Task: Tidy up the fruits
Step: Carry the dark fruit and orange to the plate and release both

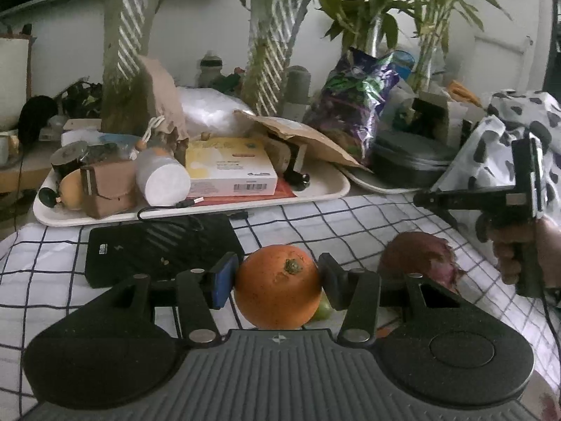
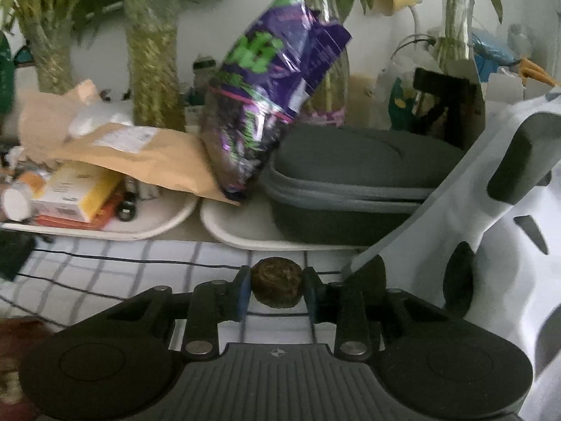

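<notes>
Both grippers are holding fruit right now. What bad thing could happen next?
1. The orange is round and the left gripper pinches it only at its two sides, so it might slip out and roll across the checked cloth.
2. The small brown fruit in the right gripper looks wrinkled and maybe soft; squeezing harder could squash it.
3. A dark red fruit and a small green one lie close by the orange, so setting it down carelessly could knock them.
</notes>
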Motion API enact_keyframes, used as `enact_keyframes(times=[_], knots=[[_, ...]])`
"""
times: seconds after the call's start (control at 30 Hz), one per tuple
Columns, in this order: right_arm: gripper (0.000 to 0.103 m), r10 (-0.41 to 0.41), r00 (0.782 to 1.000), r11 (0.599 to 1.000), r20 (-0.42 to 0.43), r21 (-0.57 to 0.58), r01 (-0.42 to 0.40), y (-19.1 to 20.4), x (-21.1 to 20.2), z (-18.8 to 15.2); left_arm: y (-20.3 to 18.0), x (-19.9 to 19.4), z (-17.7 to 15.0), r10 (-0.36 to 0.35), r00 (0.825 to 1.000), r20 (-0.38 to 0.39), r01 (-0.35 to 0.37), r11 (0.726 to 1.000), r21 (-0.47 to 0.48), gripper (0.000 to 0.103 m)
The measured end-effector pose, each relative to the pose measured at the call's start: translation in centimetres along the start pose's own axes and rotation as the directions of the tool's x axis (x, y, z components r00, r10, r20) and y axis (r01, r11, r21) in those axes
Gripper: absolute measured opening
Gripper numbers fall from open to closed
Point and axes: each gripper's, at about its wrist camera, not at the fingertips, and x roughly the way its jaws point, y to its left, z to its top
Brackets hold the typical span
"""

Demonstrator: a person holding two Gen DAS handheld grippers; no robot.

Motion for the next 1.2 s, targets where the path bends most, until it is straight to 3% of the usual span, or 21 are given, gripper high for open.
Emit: enact_keyframes(times=[0.57,1.2], knots=[[0.032,0.138,0.99,0.99,-0.003,-0.029,-0.138,3.4,-11.6,-2.6,-5.4,-6.7,-2.7,-0.062,0.998,0.02,0.062,0.998,0.003,0.049],[0.032,0.275,0.955,0.947,-0.11,-0.14,-0.289,9.1,-19.8,-8.0,-9.9,-9.8,-7.8,-0.112,0.985,-0.128,0.119,0.992,0.051,0.049]])
